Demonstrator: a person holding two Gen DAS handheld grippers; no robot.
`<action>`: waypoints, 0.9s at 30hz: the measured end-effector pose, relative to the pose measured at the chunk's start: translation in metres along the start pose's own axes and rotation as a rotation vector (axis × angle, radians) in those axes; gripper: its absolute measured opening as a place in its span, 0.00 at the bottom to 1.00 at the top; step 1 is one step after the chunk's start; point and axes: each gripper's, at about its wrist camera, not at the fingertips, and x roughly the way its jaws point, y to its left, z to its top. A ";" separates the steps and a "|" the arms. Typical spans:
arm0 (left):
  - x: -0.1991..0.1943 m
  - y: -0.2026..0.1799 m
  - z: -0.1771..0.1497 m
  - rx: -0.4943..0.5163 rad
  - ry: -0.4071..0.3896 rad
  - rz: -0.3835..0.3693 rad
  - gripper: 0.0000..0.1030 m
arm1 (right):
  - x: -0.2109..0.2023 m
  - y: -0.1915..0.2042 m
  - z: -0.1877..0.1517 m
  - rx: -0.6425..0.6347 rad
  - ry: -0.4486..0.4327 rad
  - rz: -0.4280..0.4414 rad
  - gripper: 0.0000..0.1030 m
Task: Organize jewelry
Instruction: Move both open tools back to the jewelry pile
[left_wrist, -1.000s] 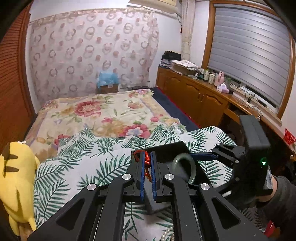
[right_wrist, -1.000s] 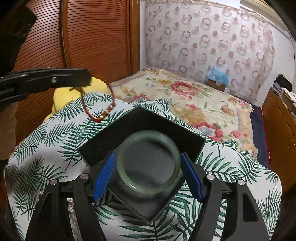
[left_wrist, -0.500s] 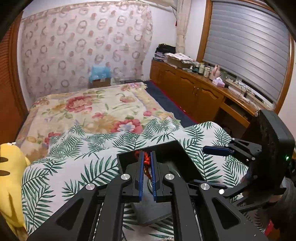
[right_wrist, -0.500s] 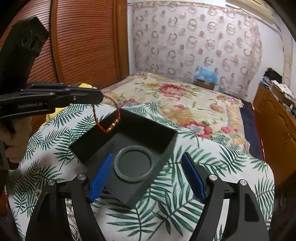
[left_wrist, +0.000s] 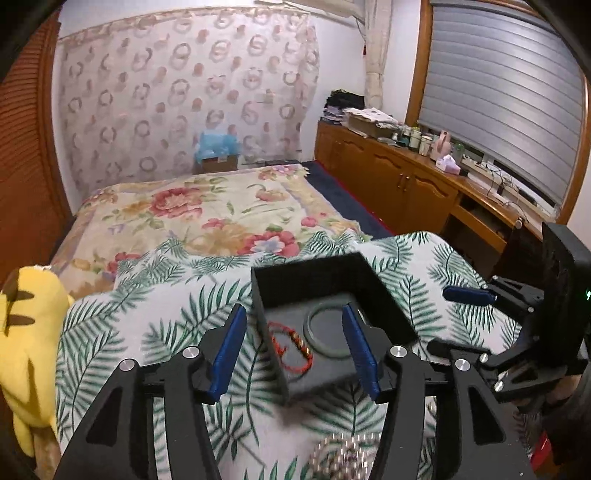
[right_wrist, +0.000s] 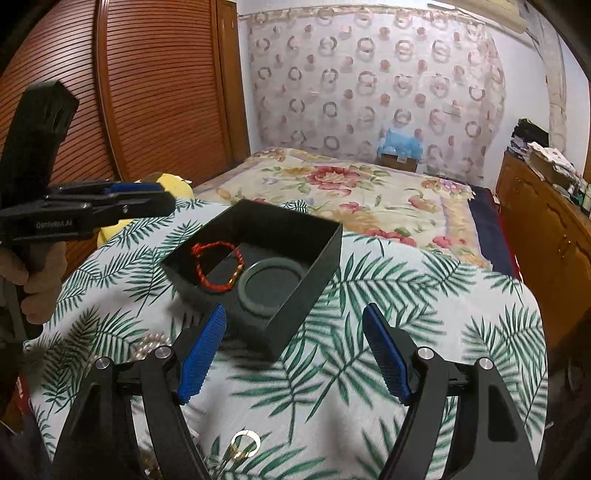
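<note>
A black open box (left_wrist: 317, 280) (right_wrist: 325, 258) sits on a palm-leaf cloth. Inside lie a red cord bracelet (left_wrist: 291, 347) (right_wrist: 216, 264) and a green jade bangle (left_wrist: 327, 332) (right_wrist: 273, 282), side by side. My left gripper (left_wrist: 291, 354) is open and empty, just in front of and above the box. My right gripper (right_wrist: 295, 354) is open and empty, a little back from the box. A pearl strand (left_wrist: 343, 454) (right_wrist: 151, 345) lies on the cloth near me. A small gold ring (right_wrist: 245, 443) lies between the right gripper's arms.
A yellow plush toy (left_wrist: 29, 332) sits at the cloth's left edge. A floral bedspread (left_wrist: 207, 214) stretches behind the box. Wooden cabinets (left_wrist: 406, 184) with clutter run along the right wall.
My left gripper has opened and let the red bracelet fall into the box, then drawn back. My right gripper, which let go of the bangle earlier, has pulled further back.
</note>
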 end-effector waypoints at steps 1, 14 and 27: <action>-0.004 -0.001 -0.004 -0.001 0.000 0.004 0.53 | -0.002 0.001 -0.003 0.002 0.001 0.000 0.76; -0.040 -0.018 -0.069 0.013 0.028 0.017 0.60 | -0.040 0.026 -0.051 0.008 0.023 0.003 0.69; -0.054 -0.018 -0.127 -0.008 0.103 0.038 0.60 | -0.054 0.066 -0.101 0.015 0.082 0.064 0.69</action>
